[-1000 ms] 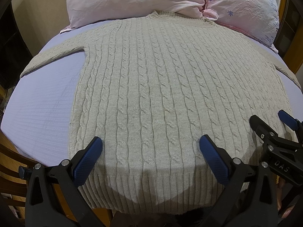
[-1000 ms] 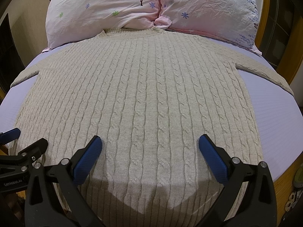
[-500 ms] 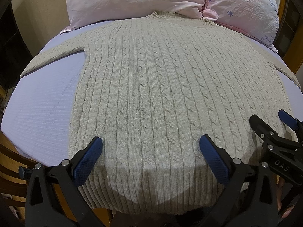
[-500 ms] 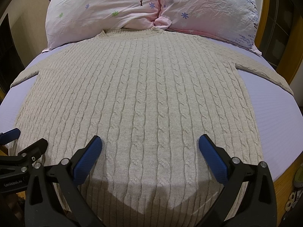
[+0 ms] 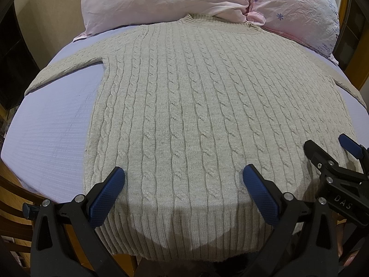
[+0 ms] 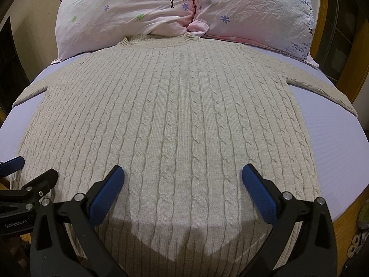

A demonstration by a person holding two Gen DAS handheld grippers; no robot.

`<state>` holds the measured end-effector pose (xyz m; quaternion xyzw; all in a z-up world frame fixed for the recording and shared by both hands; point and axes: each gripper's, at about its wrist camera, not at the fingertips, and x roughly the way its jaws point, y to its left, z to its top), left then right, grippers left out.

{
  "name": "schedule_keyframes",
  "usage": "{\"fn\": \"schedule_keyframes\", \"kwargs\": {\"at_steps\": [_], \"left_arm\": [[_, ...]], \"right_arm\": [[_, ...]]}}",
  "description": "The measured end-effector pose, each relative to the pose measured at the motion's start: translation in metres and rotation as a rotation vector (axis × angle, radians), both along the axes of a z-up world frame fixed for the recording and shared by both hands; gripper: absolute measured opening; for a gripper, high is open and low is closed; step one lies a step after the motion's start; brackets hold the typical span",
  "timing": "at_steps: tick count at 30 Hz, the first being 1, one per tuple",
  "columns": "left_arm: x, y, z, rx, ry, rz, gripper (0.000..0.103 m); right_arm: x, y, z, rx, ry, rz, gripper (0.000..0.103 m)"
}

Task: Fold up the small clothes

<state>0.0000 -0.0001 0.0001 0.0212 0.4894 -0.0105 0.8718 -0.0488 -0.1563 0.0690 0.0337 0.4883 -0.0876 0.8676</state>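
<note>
A beige cable-knit sweater [image 5: 196, 115] lies flat and face up on a lavender bed sheet [image 5: 46, 138], collar toward the pillows, sleeves spread to both sides. It also fills the right wrist view [image 6: 173, 120]. My left gripper [image 5: 183, 180] is open and empty, hovering over the hem's left half. My right gripper [image 6: 182, 177] is open and empty over the hem's right half. The right gripper also shows at the right edge of the left wrist view [image 5: 329, 150]. The left gripper shows at the left edge of the right wrist view [image 6: 27, 173].
Two pink floral pillows [image 6: 129, 11] [image 6: 253, 13] lie at the head of the bed, touching the sweater's collar. A wooden bed frame [image 6: 352, 69] rises at the right. A wooden chair [image 5: 13, 207] stands at the bed's near left edge.
</note>
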Motion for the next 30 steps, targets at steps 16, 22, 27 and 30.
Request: {"fn": "schedule_keyframes", "kwargs": {"at_steps": [16, 22, 27, 30], "left_arm": [[0.000, 0.000, 0.000, -0.001, -0.012, 0.002, 0.102], [-0.003, 0.002, 0.002, 0.001, -0.052, -0.031, 0.102], [0.005, 0.019, 0.011, -0.112, -0.108, -0.077, 0.102], [0.015, 0.046, 0.022, -0.280, -0.193, -0.093, 0.102]], "right_arm": [[-0.004, 0.001, 0.002, -0.004, -0.021, 0.006, 0.101], [-0.004, -0.019, 0.004, 0.060, -0.096, 0.169, 0.101], [0.002, -0.154, 0.056, 0.231, -0.259, -0.165, 0.101], [0.005, -0.256, 0.068, 0.296, -0.319, -0.436, 0.090]]}}
